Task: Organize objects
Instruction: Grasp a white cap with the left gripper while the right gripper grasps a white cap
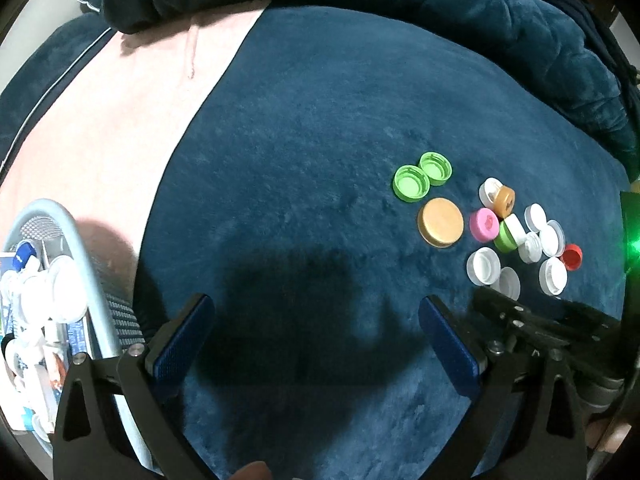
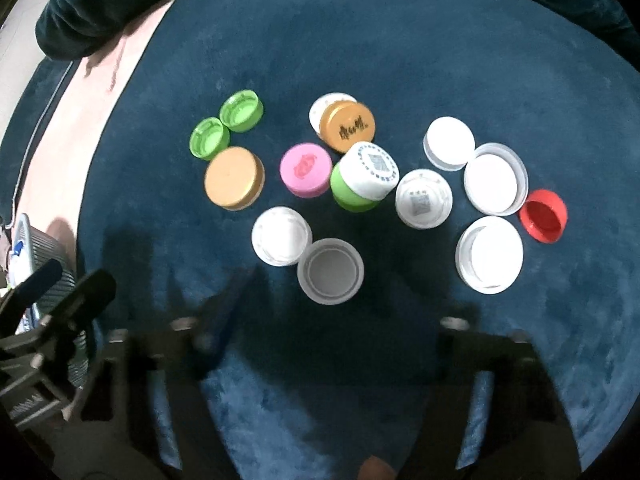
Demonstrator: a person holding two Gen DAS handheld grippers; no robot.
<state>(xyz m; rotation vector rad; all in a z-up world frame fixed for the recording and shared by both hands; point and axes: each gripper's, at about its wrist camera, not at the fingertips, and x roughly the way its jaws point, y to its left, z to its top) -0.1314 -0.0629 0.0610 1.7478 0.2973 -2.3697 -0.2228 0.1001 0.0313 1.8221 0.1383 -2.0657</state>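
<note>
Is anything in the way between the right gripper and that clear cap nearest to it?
Nothing visible. Only bare blue blanket lies between the right gripper and the clear cap. A white cap touches its far left side.

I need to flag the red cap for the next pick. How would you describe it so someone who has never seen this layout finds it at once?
On the dark blue blanket lies a cluster of bottle caps; look to its far right edge in the right wrist view. The red cap lies there, tilted open side up, beside a large white lid. It is the only red one among them.
</note>
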